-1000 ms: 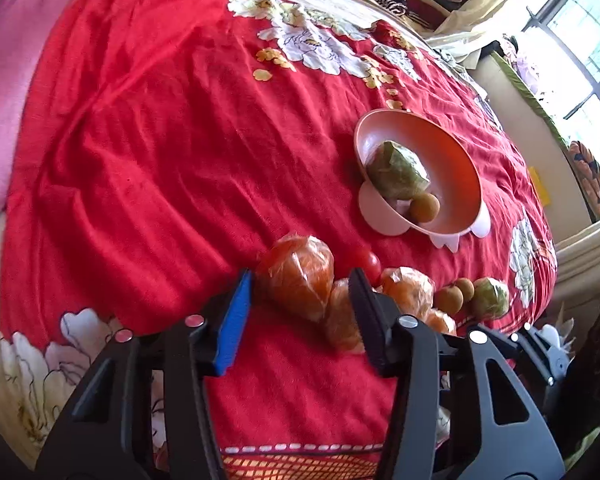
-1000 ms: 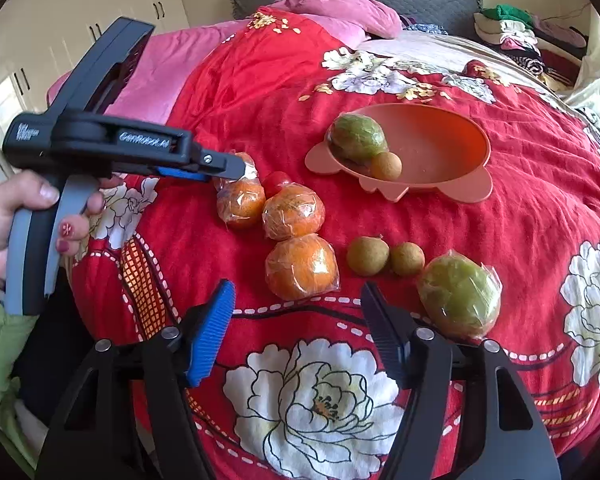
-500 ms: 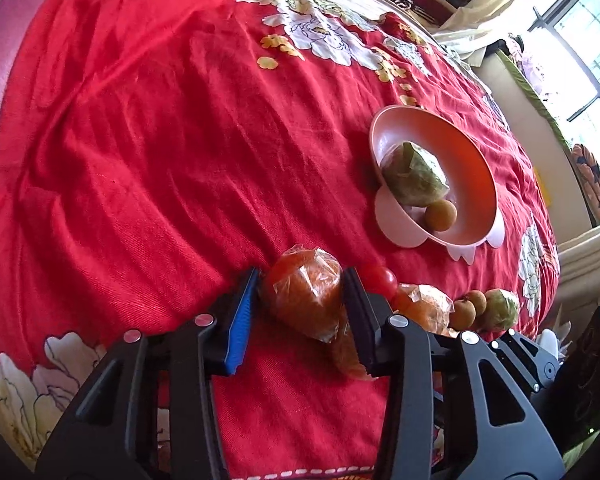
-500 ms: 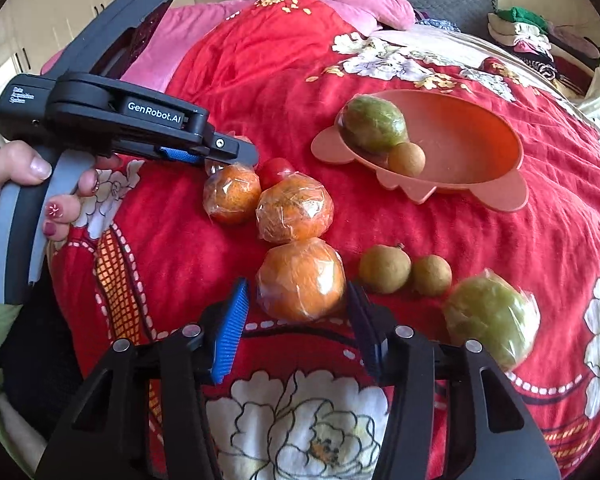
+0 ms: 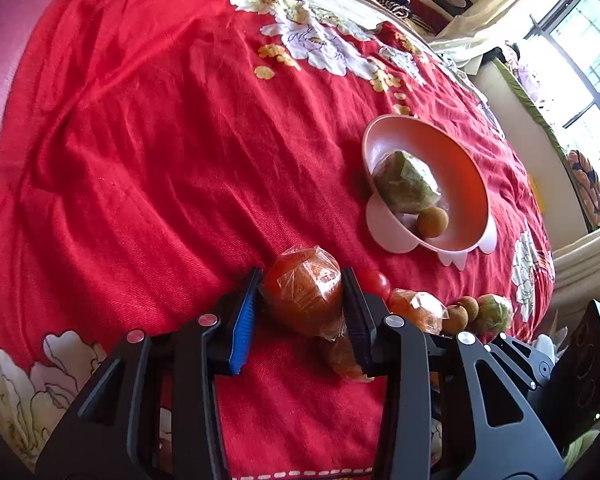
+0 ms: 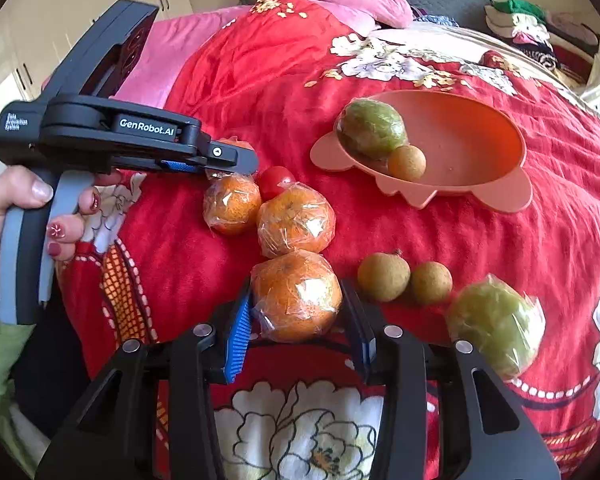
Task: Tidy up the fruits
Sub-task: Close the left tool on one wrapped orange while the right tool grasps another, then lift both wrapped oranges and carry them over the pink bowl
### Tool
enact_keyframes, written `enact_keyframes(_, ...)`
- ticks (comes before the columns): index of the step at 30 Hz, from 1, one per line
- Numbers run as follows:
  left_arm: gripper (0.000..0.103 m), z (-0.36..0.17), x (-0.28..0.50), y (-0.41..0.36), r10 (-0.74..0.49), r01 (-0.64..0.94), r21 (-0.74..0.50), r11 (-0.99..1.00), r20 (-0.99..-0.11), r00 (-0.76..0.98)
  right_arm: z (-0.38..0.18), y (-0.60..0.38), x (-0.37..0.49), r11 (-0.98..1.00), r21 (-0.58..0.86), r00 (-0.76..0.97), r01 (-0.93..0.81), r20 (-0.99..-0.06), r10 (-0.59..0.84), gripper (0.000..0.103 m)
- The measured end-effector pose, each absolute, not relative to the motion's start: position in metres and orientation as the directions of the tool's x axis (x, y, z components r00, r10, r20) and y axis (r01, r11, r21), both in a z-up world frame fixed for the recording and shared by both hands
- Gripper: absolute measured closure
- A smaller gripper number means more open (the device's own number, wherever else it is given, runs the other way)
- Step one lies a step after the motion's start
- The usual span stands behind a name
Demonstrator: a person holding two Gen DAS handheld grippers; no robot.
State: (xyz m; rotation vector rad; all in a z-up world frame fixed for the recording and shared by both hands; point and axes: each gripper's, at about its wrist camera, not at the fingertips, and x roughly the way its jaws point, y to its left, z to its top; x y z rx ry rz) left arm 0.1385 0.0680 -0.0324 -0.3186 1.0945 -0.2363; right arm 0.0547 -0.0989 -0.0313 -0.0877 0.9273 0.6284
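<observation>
Red tomato (image 6: pixel 275 181) clearer in R view.

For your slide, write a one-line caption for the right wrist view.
Right gripper closing around a wrapped orange on the red bedspread, pink bowl beyond.

The left gripper (image 5: pixel 300 308) was closing on a wrapped orange (image 5: pixel 306 294); a pink bowl (image 5: pixel 466 184) held a green fruit (image 5: pixel 406 182)
</observation>
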Motion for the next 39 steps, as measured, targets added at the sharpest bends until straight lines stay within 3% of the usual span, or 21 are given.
enact_keyframes(39, 0.072, 0.026, 0.175, -0.019, -0.338, 0.194, -0.278, 0.941, -0.816, 0.470, 0.040, -0.204, 0.083, 0.871, 0.248, 0.619, -0.425, -0.623, 0.479, 0.063)
